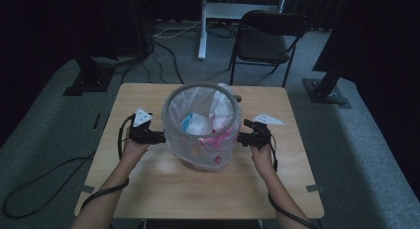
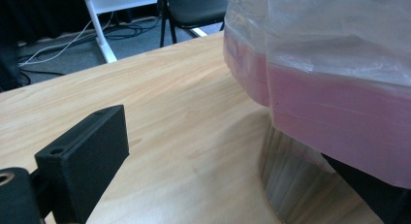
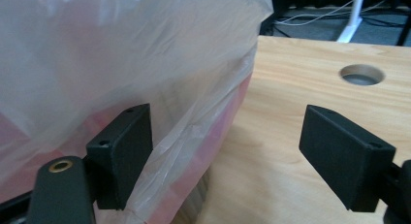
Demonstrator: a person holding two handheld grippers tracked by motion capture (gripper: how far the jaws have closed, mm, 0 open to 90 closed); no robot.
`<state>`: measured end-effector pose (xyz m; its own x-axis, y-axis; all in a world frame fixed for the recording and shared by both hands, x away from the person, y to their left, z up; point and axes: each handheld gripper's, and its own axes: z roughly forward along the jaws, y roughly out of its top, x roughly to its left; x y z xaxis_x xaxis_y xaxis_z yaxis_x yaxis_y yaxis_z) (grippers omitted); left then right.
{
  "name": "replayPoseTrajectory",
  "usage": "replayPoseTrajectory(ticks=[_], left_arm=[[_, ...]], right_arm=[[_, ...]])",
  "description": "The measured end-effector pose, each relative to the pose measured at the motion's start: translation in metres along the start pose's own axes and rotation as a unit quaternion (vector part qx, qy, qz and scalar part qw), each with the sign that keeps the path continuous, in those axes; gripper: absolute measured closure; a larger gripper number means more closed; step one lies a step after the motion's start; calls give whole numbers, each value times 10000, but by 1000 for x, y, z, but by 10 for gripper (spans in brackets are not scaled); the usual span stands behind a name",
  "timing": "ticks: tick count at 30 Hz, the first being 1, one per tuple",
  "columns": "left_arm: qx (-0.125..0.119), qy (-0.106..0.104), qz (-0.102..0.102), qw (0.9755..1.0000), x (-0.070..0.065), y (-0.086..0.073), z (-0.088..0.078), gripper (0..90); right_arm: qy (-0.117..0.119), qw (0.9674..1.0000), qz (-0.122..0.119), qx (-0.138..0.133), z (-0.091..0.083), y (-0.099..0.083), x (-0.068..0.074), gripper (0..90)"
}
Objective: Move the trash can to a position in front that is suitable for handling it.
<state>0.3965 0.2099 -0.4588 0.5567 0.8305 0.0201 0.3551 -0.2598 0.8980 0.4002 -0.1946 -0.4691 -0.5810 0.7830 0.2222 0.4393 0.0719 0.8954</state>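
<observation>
Bin (image 1: 200,154): I see a pink wastebasket, clear liner, mid-table (image 1: 148,189).
Left gripper (image 1: 157,137): wide, at liner.
Right gripper (image 1: 242,138): wide, beside liner.

Both forearms forward, left tongs (image 1: 157,136) and right tongs (image 1: 241,138) pointing inward, jaws apart.

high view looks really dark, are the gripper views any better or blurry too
High view: dim and underexposed, though the bin on the table stays readable. Left gripper view: bright, but the near plastic bag is soft. Right gripper view: well lit, bag out of focus, right hand-held gripper jaws fairly sharp.
</observation>
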Motion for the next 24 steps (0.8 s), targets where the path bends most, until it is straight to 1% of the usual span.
replayPoseTrajectory(ticks=[1, 2, 3, 4, 5, 6, 7, 8, 9, 10, 11, 12, 13, 15, 16, 17, 18, 24], left_arm=[[10, -11, 4, 10000, 0, -2, -4, 29], [-3, -15, 5, 10000, -1, -4, -8, 30], [5, -38, -23, 10000, -1, -6, -11, 34], [-41, -64, -3, 10000, -4, -10, -19, 38], [-41, -64, -3, 10000, -4, -10, -19, 38], [-51, -82, 12, 10000, -4, -13, -23, 38], [-63, -102, 13, 9999, -5, -15, -27, 38], [-64, -123, 2, 9999, -7, -19, -35, 38], [-64, -123, 2, 9999, -7, -19, -35, 38], [-78, -117, 9, 9999, -8, -21, -39, 38], [-76, -129, -9, 9999, -10, -23, -43, 38], [-76, -146, -18, 9999, -11, -25, -46, 38], [-71, -149, -12, 9999, -12, -27, -50, 38], [-63, -154, 6, 9999, -15, -30, -58, 38], [-55, -148, 24, 9999, -17, -32, -61, 38], [-46, -158, 43, 9999, -19, -33, -65, 38], [-36, -160, 53, 9999, -20, -34, -68, 38], [-47, -226, 38, 9997, -29, -42, -83, 38]], right_arm=[[0, 10000, 0, 0, 0, 0, 0, 189], [43, 10000, -19, 5, -3, -4, 7, 189], [78, 10000, -23, 17, -5, -5, 11, 189], [92, 10000, -32, 10, -8, -7, 14, 189], [92, 10000, -32, 10, -8, -7, 14, 189], [195, 9998, 65, 13, -12, -12, 20, 189], [195, 9998, 65, 13, -12, -12, 20, 189], [293, 9996, 48, 4, -16, -17, 26, 189], [321, 9995, 15, 15, -19, -19, 29, 189], [347, 9994, -25, 28, -22, -20, 33, 189], [347, 9994, -25, 28, -22, -20, 33, 189], [351, 9994, -67, 28, -24, -22, 36, 189], [359, 9993, -60, 41, -29, -26, 44, 189], [413, 9991, -106, 42, -35, -30, 50, 189], [413, 9991, -106, 42, -35, -30, 50, 189], [481, 9987, -161, 52, -41, -35, 56, 189], [481, 9987, -161, 52, -41, -35, 56, 189], [566, 9982, -192, 82, -55, -45, 69, 189]])
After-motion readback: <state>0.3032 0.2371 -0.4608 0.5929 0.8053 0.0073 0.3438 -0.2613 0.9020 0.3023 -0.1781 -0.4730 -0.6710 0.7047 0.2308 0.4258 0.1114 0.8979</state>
